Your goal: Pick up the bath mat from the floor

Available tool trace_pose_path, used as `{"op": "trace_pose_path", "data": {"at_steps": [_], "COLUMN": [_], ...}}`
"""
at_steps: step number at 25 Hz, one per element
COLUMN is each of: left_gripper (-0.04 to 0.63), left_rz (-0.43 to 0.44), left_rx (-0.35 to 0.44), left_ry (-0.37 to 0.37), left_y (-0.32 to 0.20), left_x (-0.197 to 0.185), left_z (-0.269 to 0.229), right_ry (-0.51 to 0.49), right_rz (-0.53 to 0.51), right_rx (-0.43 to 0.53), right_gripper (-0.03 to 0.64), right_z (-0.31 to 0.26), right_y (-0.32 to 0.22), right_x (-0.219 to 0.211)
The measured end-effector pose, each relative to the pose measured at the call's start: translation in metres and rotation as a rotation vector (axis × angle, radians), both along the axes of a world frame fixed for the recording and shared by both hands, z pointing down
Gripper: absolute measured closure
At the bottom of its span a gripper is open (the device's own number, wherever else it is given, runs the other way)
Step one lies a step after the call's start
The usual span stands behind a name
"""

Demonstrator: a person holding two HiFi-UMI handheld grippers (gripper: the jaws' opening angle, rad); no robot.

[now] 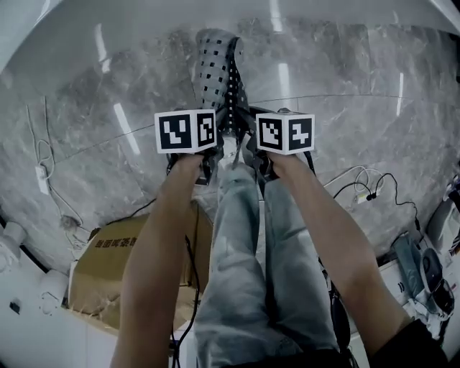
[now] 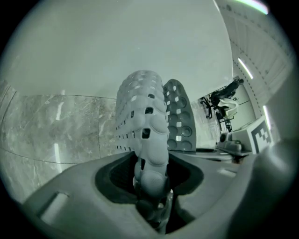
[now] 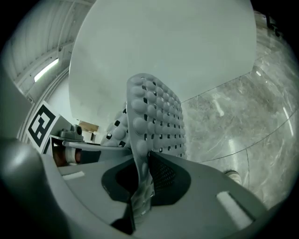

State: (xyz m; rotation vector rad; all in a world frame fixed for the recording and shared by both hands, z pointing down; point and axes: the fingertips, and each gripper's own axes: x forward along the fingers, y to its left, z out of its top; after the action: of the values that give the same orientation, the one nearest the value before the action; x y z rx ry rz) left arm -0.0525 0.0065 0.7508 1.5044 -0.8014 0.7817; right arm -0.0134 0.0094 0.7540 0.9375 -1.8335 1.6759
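Your forearms [image 1: 154, 273] run down to the two tongs, held close together over the marble floor [image 1: 345, 108]. The left tongs [image 2: 152, 189] are clenched on a thick, bunched fold of the bath mat [image 1: 218, 72]. The right tongs [image 3: 141, 186] are clamped almost flat on a thin edge at the same end. The perforated mat hangs folded lengthwise from both grips and points away from you toward the white surface [image 1: 215, 14] beyond. Whether its far end is clear of the floor cannot be told. The lift looks to be the step in hand. Next, you need to raise both hands together, level with each other, gripping firmly, until the whole mat hangs free.
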Motion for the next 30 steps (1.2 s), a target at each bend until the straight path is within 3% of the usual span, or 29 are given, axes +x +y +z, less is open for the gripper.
{"op": "trace_pose_path", "data": {"at_steps": [11,20,26,30], "left_gripper": [0.43,0.439,0.447,0.448], "left_rz": [0.013,0.031,0.054,0.022], "left_rx": [0.096,0.217,0.289,0.356], "left_ry": [0.022,0.011,-0.027,-0.038], "left_y": [0.002,-0.017,-0.014,-0.022], "left_x": [0.004,0.001,-0.005,-0.003], "left_z": [-0.091,-0.171,-0.25,-0.312], "right_ry": [-0.016,0.045,0.08,0.099], "right_rz": [0.021,-0.089,-0.077,-0.083], "right_rx": [0.091,0.201,0.264,0.326], "right_gripper": [0.592,0.594,0.594,0.594], "right_z": [-0.096,-0.178,-0.26,-0.326], "right_y": [-0.013,-0.023,-0.029,-0.046], "right_x": [-0.004,-0.012,-0.017,-0.017]}}
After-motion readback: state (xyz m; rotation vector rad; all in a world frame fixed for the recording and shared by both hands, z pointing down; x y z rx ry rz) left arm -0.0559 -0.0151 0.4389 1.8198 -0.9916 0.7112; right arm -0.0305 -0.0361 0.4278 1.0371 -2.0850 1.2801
